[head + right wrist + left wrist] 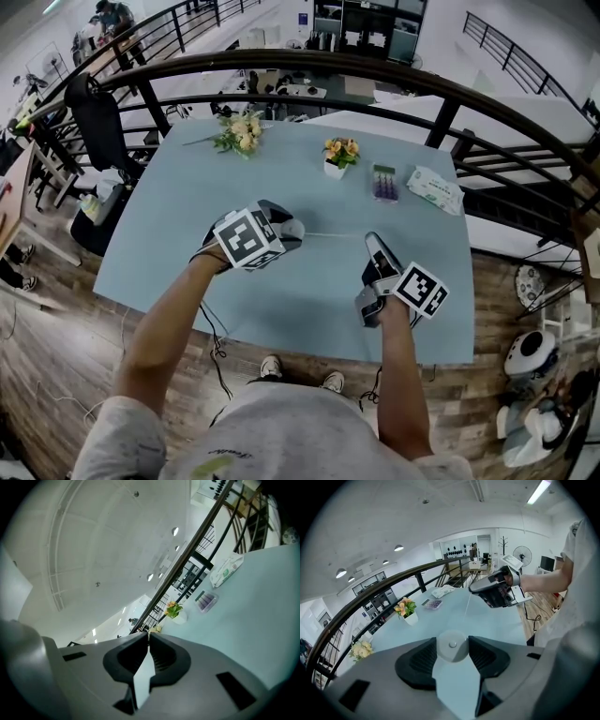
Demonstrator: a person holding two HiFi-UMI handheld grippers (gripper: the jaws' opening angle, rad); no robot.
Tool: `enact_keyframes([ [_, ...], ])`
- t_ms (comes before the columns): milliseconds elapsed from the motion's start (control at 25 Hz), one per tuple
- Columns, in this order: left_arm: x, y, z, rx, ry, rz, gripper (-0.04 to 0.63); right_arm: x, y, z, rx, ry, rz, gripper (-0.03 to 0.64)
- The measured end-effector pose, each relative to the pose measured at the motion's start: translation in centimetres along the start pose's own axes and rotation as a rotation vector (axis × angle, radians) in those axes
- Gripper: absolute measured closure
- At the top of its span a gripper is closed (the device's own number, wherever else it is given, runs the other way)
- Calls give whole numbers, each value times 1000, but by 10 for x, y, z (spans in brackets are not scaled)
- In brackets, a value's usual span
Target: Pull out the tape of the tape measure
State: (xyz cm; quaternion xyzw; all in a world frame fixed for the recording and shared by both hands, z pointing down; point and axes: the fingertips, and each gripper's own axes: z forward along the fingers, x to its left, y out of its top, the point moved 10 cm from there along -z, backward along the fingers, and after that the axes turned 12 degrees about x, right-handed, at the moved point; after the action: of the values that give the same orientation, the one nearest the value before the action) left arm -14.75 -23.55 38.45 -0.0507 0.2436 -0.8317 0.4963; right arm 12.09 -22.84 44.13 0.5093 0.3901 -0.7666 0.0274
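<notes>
A round white tape measure case (451,651) sits between the pads of my left gripper (451,644), which is shut on it low over the pale blue table (178,216). In the head view the case (294,228) shows at the tip of the left gripper (289,231). A thin tape (336,234) runs from it rightward to my right gripper (372,240). The same tape (467,607) leads up to the right gripper (483,588) in the left gripper view. The right gripper (148,634) is shut, with a pale strip of tape (142,674) pinched between its jaws.
At the table's far side stand a small white flower pot (339,159), a loose bouquet (240,131), a purple-filled box (384,181) and a packet of wipes (435,188). A dark curved railing (375,70) runs behind the table. The person's feet show at the near edge.
</notes>
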Motion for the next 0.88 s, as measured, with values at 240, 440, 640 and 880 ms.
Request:
enact_keyframes([
  [240,0,-1,0,0,0,-6,382,1,-1,0,1,-6,-9,599],
  [440,-1,1,0,-3,1,-5,382,0,0,-2,-1,-10,-14,599],
  [640,-2,-1,0,-5,4,-3,382,0,-2,-2,2,-16,-19,599],
  [880,-2,1,-1,-7,5,0,382,0,0,-3,2,-23,-22,600],
])
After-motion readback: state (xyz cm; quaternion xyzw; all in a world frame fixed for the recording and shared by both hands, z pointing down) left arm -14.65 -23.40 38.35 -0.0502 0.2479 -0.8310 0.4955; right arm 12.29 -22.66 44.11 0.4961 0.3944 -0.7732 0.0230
